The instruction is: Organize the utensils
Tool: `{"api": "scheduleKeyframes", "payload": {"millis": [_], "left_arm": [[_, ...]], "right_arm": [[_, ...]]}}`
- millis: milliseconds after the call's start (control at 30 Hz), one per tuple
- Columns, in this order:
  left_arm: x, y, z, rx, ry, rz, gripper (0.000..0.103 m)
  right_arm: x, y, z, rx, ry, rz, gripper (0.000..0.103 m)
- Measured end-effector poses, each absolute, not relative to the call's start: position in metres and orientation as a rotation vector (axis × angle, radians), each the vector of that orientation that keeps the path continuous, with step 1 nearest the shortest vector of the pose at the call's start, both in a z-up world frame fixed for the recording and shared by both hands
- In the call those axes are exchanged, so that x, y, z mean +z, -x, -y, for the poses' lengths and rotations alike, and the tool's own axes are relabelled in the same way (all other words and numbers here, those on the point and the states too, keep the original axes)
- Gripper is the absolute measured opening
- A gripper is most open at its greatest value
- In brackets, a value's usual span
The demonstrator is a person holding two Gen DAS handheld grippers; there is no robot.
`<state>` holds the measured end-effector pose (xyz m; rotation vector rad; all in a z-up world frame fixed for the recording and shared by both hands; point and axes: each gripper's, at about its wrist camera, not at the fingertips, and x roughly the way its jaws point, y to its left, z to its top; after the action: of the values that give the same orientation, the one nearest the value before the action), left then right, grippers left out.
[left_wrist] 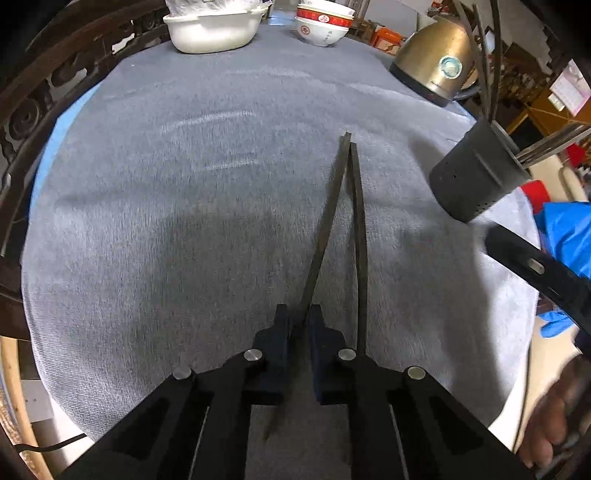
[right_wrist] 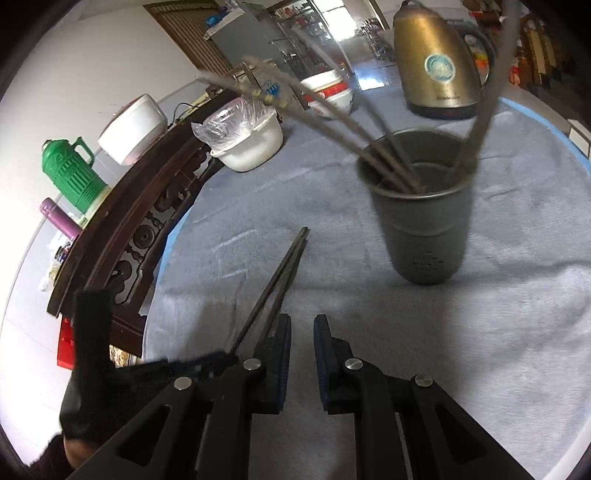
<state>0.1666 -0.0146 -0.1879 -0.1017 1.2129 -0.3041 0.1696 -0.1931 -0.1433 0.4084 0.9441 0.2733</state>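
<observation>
Grey cloth (left_wrist: pixel 184 184): left claw (left_wrist: pixel 299 321) clamps chopsticks (left_wrist: pixel 332 221); right claw (right_wrist: pixel 302 332) apart, empty.

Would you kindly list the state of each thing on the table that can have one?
Left gripper: shut on one chopstick.
Right gripper: jaws open, holding nothing.
Chopsticks: one gripped, the other lying beside it on the cloth.
Holder: upright, several chopsticks inside.
Kettle: upright, lid closed.
Bowls: stacked.
White basin: covered with plastic.
</observation>
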Motion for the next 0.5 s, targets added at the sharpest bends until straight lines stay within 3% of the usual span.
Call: {"api": "scheduleKeyframes", "payload": {"millis": [500], "left_arm": [[-0.186, -0.138, -0.038, -0.458, 0.284, -1.243, 0.009]], "right_arm": [[-0.174, -0.246, 0.144, 0.141, -0.359, -1.075, 0.015]]}}
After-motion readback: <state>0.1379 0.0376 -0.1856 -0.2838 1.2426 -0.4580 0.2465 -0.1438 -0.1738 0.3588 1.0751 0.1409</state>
